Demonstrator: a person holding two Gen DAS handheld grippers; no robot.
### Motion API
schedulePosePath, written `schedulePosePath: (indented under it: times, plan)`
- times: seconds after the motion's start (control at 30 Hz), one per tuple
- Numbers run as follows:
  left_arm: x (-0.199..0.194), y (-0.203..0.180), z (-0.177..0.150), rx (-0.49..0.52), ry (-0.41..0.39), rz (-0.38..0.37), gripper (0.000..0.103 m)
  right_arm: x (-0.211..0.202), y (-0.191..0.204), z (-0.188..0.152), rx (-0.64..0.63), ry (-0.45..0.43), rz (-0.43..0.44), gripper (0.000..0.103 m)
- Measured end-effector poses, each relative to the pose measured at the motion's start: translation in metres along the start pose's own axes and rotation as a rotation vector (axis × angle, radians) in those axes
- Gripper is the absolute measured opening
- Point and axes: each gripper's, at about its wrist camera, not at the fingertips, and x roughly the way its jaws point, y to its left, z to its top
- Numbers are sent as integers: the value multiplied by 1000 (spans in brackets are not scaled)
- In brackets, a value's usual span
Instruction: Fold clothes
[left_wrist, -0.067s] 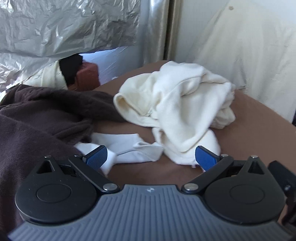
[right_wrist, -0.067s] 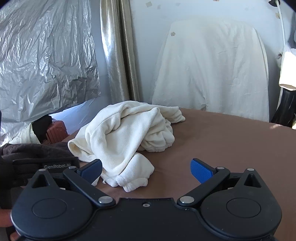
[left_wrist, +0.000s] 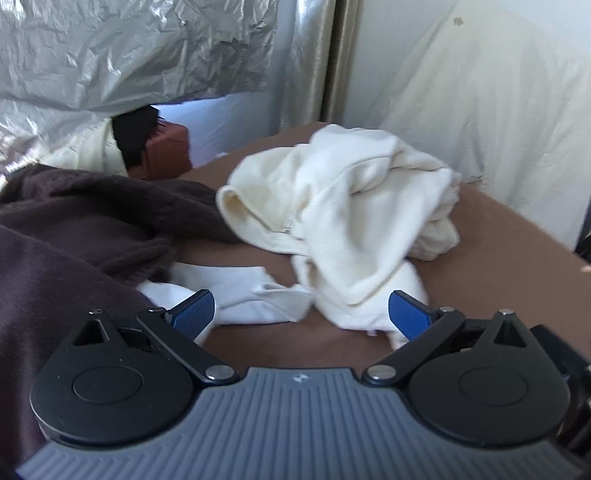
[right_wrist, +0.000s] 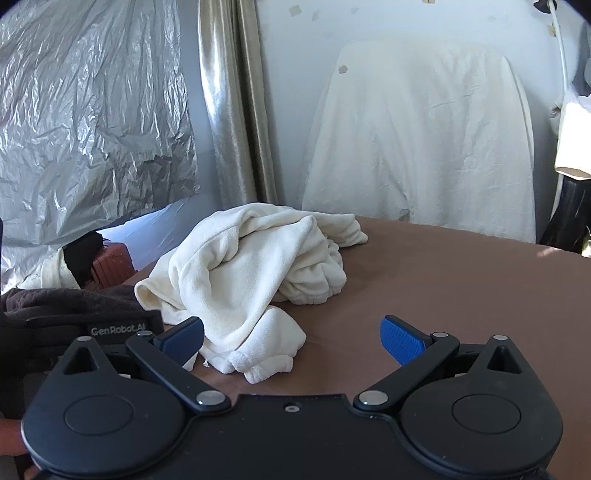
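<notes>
Three garments share the brown table: a crumpled cream fleece top heaped near its middle, a flat white piece lying just in front and to the left of it, and a dark brown garment piled at the left. The white piece's left end runs under the dark brown garment, so its full shape is hidden, and its right end touches the cream heap; the dark garment itself is cut off by the left edge of the left wrist view. The cream top's folds bury its sleeves and collar, apart from a cuff lying toward the cameras. The left gripper hangs just short of the white piece, its blue pads spread wide and holding nothing. The right gripper is likewise wide open and empty, the cream cuff between its fingers. Bare tabletop stretches to the right of the heap, as far as a cloth-draped chair beyond the far edge.
</notes>
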Motion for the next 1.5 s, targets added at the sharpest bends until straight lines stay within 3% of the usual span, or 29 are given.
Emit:
schedulePosePath:
  times: [0.13,0.23,0.33,0.47,1.5]
  plan:
    - [-1,-22,-3,-23,-13,5,101,-1,8,-2,12,-7,-7,103]
    - [3,-41,6,-23,15,-55,101,-4,-13,-2,90,-11,41,103]
    - [1,-48,11,-35,7,-91,101,-6,-15,0,70,-21,31,103]
    - [-4,-14,2,-39,-1,-167,101,-6,-13,-3,58,-24,23,103]
    - [2,-10,-4,-31,13,-182,100,2,-18,-16,79,26,47,103]
